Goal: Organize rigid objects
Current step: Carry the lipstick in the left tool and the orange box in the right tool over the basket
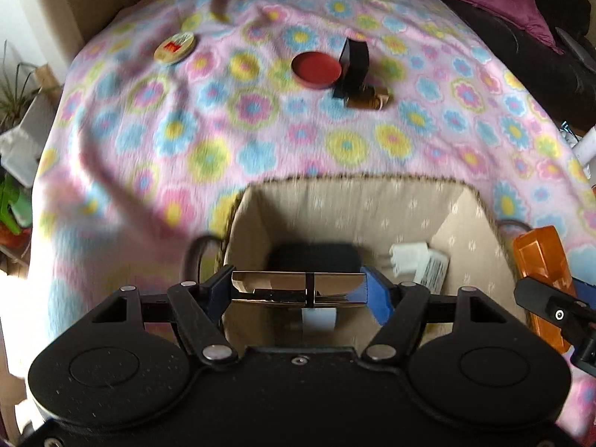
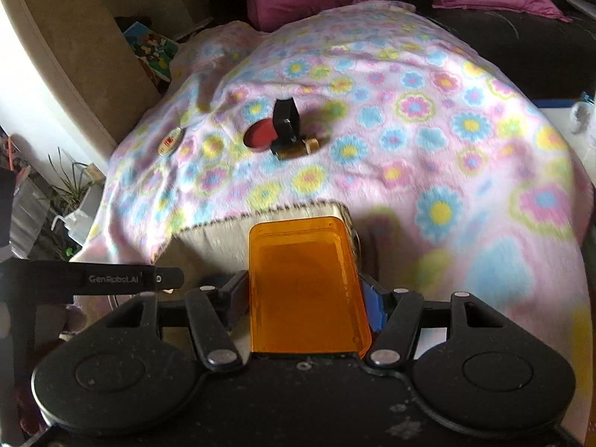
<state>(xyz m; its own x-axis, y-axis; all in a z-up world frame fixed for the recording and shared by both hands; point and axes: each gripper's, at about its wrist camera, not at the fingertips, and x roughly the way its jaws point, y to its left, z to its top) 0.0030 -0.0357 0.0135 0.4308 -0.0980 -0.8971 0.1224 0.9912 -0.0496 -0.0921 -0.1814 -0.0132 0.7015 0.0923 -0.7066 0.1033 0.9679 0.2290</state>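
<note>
Left wrist view: the left gripper [image 1: 303,290] clamps a flat shiny metal piece [image 1: 298,285] over the beige fabric-lined basket [image 1: 473,219], which holds a white charger plug [image 1: 408,259] and a dark item.

Right wrist view: the right gripper [image 2: 305,294] grips a translucent orange plastic box [image 2: 305,287] beside the basket; a round red lid [image 2: 260,134] lies well apart on the flowered fleece blanket [image 2: 428,156]

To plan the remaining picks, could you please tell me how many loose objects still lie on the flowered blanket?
4: a round cream tin far left; a round red lid mid-blanket; a black rectangular box touching it; a small brown bottle lying at the box's foot. Others may be hidden.
</note>
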